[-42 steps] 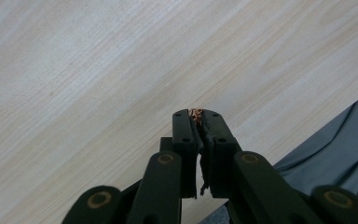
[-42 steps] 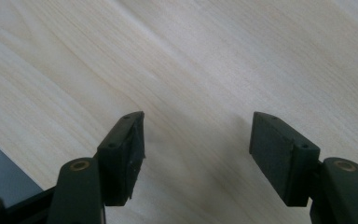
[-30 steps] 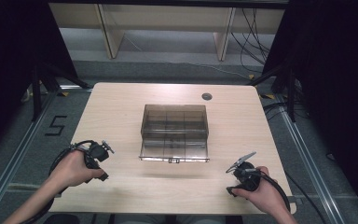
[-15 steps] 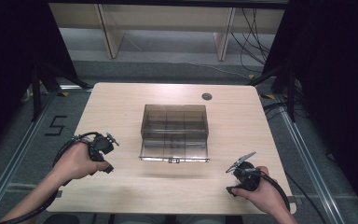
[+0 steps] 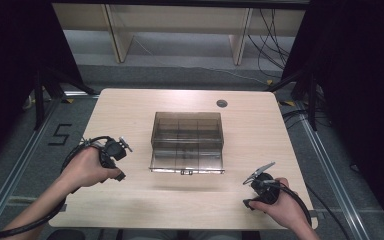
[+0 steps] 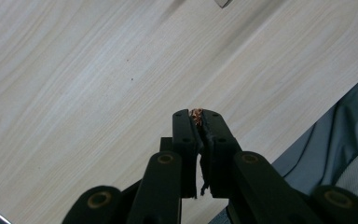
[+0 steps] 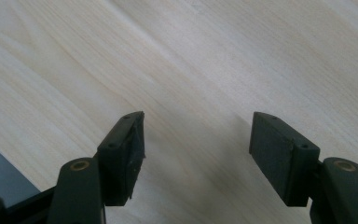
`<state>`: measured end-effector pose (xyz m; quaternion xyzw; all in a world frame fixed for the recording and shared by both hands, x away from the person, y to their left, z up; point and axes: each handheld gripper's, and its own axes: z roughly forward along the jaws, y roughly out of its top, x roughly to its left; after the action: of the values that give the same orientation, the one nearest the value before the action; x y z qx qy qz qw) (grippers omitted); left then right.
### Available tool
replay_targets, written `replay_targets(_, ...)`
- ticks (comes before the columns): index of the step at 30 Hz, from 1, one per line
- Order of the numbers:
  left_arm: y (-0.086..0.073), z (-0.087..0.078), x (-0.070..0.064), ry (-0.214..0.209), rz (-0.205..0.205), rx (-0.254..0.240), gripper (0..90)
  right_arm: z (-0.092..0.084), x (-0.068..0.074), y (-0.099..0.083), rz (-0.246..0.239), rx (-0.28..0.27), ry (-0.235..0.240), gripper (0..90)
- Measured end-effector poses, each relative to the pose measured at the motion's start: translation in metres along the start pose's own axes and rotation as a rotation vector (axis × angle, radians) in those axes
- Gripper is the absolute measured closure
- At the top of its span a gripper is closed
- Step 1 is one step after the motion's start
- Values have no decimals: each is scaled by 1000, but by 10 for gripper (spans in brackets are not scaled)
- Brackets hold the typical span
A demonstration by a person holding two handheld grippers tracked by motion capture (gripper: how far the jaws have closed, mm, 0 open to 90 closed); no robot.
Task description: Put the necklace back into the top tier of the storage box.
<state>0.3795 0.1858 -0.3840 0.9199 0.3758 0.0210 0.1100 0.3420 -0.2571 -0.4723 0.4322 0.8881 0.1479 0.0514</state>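
in the high view a light wooden table sits in the middle of the frame, and a smoky clear plastic box with small compartments stands at its centre. the box has a flat flap lying forward on the table towards the lower edge of the frame. a small dark round fitting sits on the table in the upper right, well apart from the box.

the left gripper is at the left of the frame, in the person's left hand, just to the left of the box and not touching it. in the left gripper view its jaws are pressed together, with a tiny orange-brown scrap pinched at the tips; what the scrap is cannot be told. pale wood lies under them, and grey fabric fills the lower right corner.

the right gripper is at the lower right of the high view, in the right hand, near the table's front edge and apart from the box. in the right gripper view its jaws stand wide apart with only bare wood between them.
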Motion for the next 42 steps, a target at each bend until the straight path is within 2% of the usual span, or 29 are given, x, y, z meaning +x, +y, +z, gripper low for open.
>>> replay_targets(6,4,3,-1,-11,7,0,845,0,0,0,-6,-6,7,366)
replay_targets(11,8,0,-3,-3,10,-6,846,0,0,1,-3,-3,5,366)
replay_targets(12,9,-2,-3,-7,17,5,846,0,0,1,-3,-3,5,366)
replay_targets(13,10,-2,-4,0,17,-12,846,0,0,1,-3,-5,5,366)
replay_targets(17,13,-4,-5,-3,26,-17,845,-1,2,1,22,2,16,366)
replay_targets(18,14,-4,-6,-1,23,-24,846,0,2,1,14,2,11,366)
replay_targets(19,15,-5,-6,-1,30,-23,846,0,0,1,-14,-15,11,366)
replay_targets(22,18,-7,-8,-1,32,-24,846,0,1,1,-13,-17,12,366)
replay_targets(23,19,-7,-9,-1,38,-25,845,0,1,1,-9,-15,13,366)
replay_targets(24,20,-8,-9,-3,37,-28,846,0,3,1,19,5,12,366)
replay_targets(25,20,-9,-10,-2,37,-33,846,0,2,1,15,2,16,366)
replay_targets(26,22,-10,-10,-1,47,-33,846,1,1,1,-20,-11,8,366)
replay_targets(30,24,-11,-10,0,44,-36,846,0,1,1,-11,-13,8,366)
replay_targets(31,25,-12,-10,3,50,-32,846,0,0,1,-23,-16,5,366)
replay_targets(32,26,-12,-10,4,51,-32,846,-1,2,1,8,1,2,366)
replay_targets(36,29,-15,-10,7,56,-38,846,-1,2,1,10,2,-4,366)
replay_targets(37,30,-16,-11,7,52,-39,846,-1,3,0,26,5,6,366)
replay_targets(42,34,-17,-11,10,62,-39,846,-1,3,1,20,5,14,366)
